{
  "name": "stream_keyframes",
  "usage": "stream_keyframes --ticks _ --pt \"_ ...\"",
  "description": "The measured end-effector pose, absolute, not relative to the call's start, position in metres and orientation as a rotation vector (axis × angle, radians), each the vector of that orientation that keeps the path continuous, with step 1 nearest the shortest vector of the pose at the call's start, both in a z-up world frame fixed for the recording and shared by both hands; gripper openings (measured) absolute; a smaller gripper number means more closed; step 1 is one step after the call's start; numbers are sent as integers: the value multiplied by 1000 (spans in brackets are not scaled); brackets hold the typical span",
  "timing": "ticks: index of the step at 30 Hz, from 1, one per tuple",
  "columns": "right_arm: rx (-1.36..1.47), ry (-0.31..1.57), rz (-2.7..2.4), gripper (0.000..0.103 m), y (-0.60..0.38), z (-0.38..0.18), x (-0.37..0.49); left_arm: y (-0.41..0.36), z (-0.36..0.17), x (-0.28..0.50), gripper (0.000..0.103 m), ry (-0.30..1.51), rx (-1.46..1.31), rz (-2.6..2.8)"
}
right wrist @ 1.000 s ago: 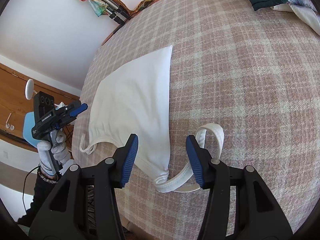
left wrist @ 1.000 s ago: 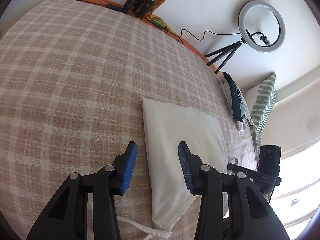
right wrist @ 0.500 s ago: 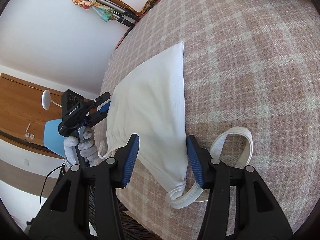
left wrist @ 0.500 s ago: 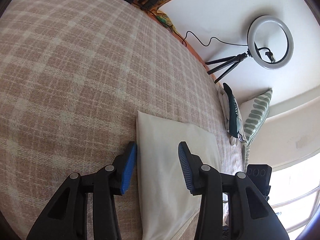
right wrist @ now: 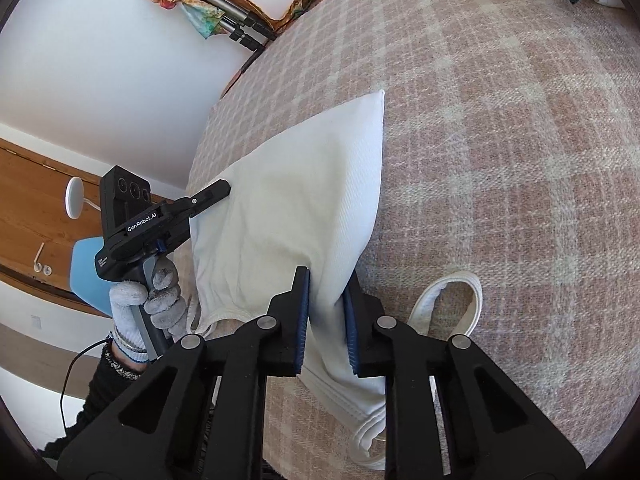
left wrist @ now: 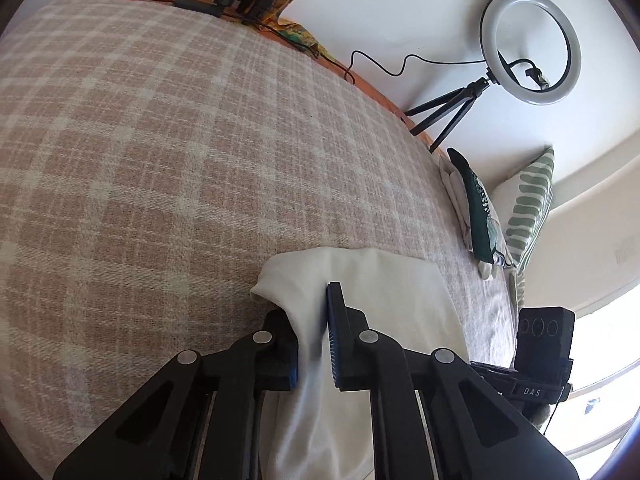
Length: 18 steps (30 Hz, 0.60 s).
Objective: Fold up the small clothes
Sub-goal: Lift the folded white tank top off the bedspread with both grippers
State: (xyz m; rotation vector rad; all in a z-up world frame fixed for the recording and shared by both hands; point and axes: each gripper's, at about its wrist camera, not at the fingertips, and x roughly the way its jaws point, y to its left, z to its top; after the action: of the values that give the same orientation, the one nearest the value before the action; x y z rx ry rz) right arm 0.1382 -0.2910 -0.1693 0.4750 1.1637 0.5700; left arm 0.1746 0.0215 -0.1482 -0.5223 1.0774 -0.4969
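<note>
A small white sleeveless top (right wrist: 304, 204) lies folded lengthwise on the plaid bed cover; it also shows in the left wrist view (left wrist: 384, 292). My left gripper (left wrist: 310, 320) is shut on the top's hem edge, with the cloth bunched and lifted between the blue pads. My right gripper (right wrist: 326, 312) is shut on the top's long edge near the armhole. A white strap loop (right wrist: 452, 300) lies on the cover to its right. The left gripper (right wrist: 208, 200) shows in the right wrist view, pinching the far edge.
The plaid bed cover (left wrist: 160, 140) stretches wide beyond the top. Folded dark clothes (left wrist: 480, 208) and a leaf-print pillow (left wrist: 528, 200) lie at the right end. A ring light on a tripod (left wrist: 528, 44) stands by the wall. Tripod legs (right wrist: 224, 4) lean at the bed's far edge.
Both grippers were open over the top; both have moved in and shut on its edges. The cloth now bunches up at the left gripper.
</note>
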Motion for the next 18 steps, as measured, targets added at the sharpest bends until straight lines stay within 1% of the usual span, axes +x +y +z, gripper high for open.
stream_keyframes --ticks 6,11,18 --pt "276 1079 514 14 -268 -145 128 10 -122 162 6 985 -406 -501" --pt "206 1017 476 12 -262 -127 121 2 -104 153 6 927 -360 -523" --pt "196 947 461 11 -280 -100 110 -21 -85 153 6 879 -342 -580"
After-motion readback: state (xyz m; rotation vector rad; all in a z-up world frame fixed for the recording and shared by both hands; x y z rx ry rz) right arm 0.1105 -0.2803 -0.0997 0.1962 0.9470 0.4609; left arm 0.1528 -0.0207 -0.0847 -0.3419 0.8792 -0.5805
